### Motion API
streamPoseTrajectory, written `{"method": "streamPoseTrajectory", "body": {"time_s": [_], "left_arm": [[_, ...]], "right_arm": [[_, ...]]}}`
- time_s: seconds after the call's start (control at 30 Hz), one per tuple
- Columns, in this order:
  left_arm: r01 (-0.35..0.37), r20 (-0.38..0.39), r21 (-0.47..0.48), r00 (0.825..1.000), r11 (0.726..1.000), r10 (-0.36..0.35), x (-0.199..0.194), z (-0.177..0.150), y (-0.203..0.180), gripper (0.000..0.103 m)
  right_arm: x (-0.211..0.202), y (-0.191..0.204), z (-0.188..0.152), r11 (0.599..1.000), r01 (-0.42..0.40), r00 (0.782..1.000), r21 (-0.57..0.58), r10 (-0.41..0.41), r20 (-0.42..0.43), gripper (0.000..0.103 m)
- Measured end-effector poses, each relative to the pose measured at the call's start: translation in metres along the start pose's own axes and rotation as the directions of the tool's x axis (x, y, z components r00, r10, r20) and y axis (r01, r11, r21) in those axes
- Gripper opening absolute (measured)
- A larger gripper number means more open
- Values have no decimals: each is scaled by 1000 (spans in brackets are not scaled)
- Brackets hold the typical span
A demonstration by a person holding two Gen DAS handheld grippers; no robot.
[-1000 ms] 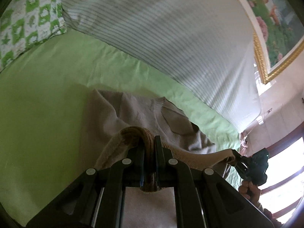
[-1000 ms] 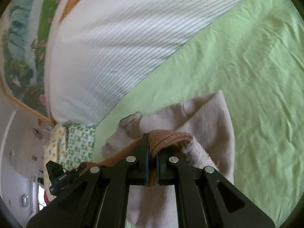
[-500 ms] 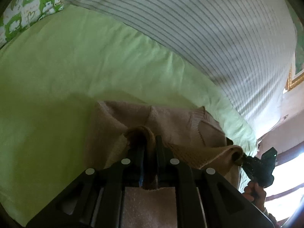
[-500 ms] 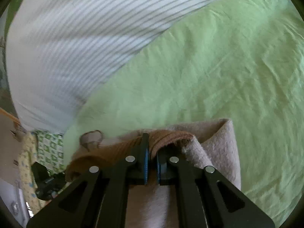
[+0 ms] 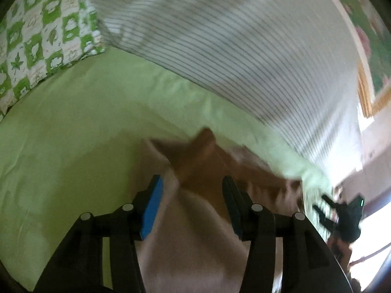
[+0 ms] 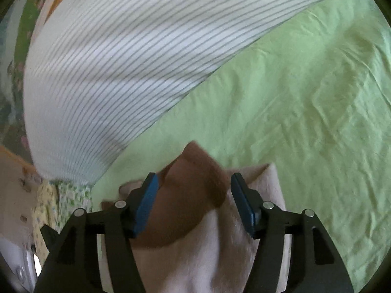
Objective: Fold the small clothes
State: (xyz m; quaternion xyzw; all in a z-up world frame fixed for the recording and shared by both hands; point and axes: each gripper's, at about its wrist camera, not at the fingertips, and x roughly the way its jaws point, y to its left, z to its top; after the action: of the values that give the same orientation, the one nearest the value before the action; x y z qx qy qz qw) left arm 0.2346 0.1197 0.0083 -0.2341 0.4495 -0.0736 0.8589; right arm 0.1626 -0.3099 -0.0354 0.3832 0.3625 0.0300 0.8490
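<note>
Below, left gripper (image 5: 191, 205) and right gripper (image 6: 193, 205), both with jaws spread wide, gripping nothing. Beige knitted garment (image 6: 195, 256) lying on the green bedsheet (image 6: 305, 109), brown folded-over edge (image 6: 195, 185) between the blue pads (image 6: 146, 202). Striped white pillow (image 6: 122, 61) behind; green patterned pillow (image 5: 41, 36) at left. Left view blurred.
</note>
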Motion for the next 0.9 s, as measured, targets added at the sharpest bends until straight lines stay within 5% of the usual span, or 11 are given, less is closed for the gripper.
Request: {"method": "streamPoseTrajectory", "body": {"time_s": [0.17, 0.27, 0.47, 0.6, 0.77, 0.9], "left_arm": [[93, -137, 190, 988, 977, -67, -5, -54, -48, 51], [148, -236, 317, 969, 937, -73, 3, -88, -75, 51], [235, -359, 404, 930, 884, -83, 29, -121, -90, 51], [186, -352, 454, 936, 871, -17, 61, -112, -88, 50], [113, -267, 415, 964, 903, 2, 82, -68, -65, 38], [-3, -178, 396, 981, 918, 80, 90, -31, -39, 36]], "right_arm": [[-16, 41, -36, 971, -78, 996, -224, 64, -69, 63], [-17, 69, -70, 908, -148, 982, -393, 90, -163, 63], [11, 98, -131, 765, -286, 920, -577, 51, -388, 58], [53, 99, -143, 730, -292, 881, -618, -45, -470, 40], [99, 97, -117, 761, -198, 907, -618, -97, -410, 7], [115, 90, -78, 806, -13, 953, -592, -170, -252, 6]]}}
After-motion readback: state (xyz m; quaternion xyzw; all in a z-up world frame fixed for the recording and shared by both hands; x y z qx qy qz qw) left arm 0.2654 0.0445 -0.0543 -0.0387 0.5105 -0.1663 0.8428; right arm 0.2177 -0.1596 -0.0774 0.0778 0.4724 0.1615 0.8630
